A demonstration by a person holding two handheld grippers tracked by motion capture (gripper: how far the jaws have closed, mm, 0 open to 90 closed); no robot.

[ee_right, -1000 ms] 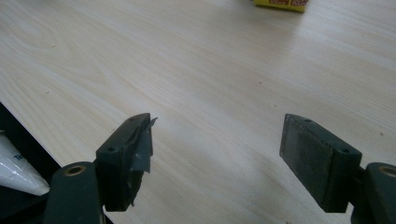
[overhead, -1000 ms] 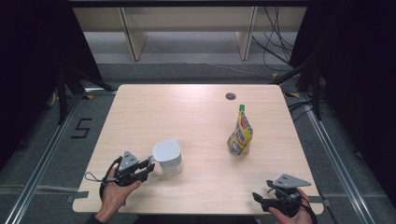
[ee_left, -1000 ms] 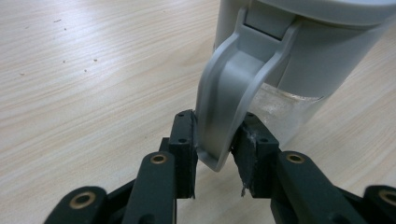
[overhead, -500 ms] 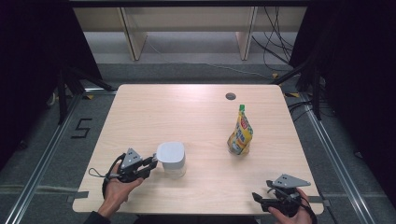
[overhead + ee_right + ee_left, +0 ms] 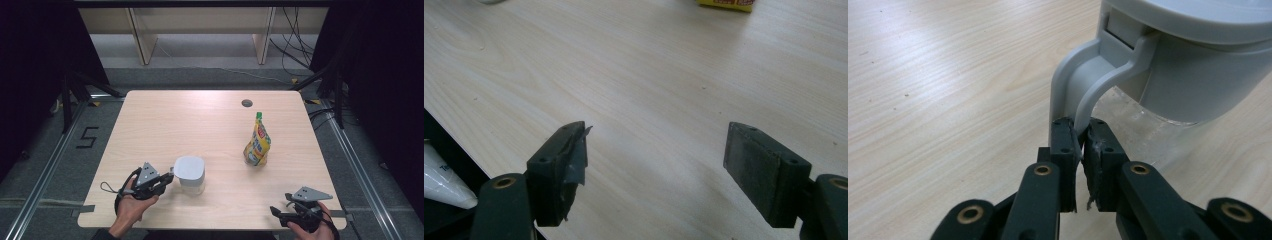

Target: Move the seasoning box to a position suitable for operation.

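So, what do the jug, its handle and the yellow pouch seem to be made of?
Jug: grey lid looks like matte moulded plastic; the body below seems clear plastic, since the wood shows through it. Handle: the same matte grey plastic, with soft moulded edges, pinched by the left gripper. Yellow pouch: probably glossy printed film, judging by its sheen and creases.

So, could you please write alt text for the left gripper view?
The left gripper has just closed its two black jaws on the grey handle of a lidded pitcher, which stands on a light wooden table.
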